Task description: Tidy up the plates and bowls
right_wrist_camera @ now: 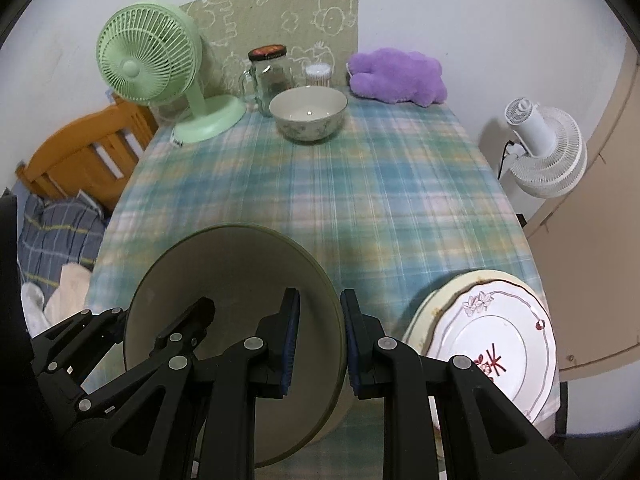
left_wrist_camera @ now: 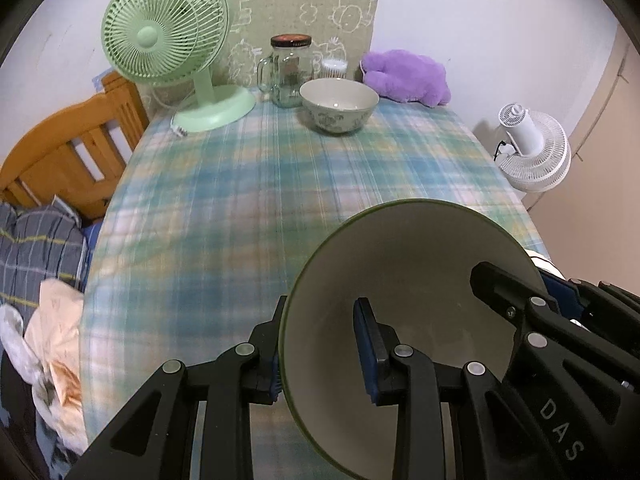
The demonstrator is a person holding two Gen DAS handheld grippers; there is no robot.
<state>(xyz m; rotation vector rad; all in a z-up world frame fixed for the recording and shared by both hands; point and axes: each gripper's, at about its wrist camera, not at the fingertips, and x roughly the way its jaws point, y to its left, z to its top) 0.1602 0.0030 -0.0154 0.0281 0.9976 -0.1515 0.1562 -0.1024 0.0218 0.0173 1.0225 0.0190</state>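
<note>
A large green-rimmed bowl (left_wrist_camera: 408,280) is held over the near end of the table; it also shows in the right wrist view (right_wrist_camera: 232,280). My left gripper (left_wrist_camera: 318,348) straddles its left rim, one finger inside and one outside. My right gripper (right_wrist_camera: 320,340) straddles its right rim the same way. Both look closed on the rim. A smaller patterned bowl (left_wrist_camera: 339,106) stands at the far end; it also shows in the right wrist view (right_wrist_camera: 308,114). Stacked plates (right_wrist_camera: 492,336), the top one white with red marks, lie at the near right corner.
The table has a plaid cloth (left_wrist_camera: 280,184). At the far end stand a green fan (left_wrist_camera: 168,40), a glass jar mug (left_wrist_camera: 290,70), a cotton-swab tub (left_wrist_camera: 334,67) and a purple plush (left_wrist_camera: 406,76). A wooden chair (left_wrist_camera: 72,152) is left, a white fan (left_wrist_camera: 528,148) right.
</note>
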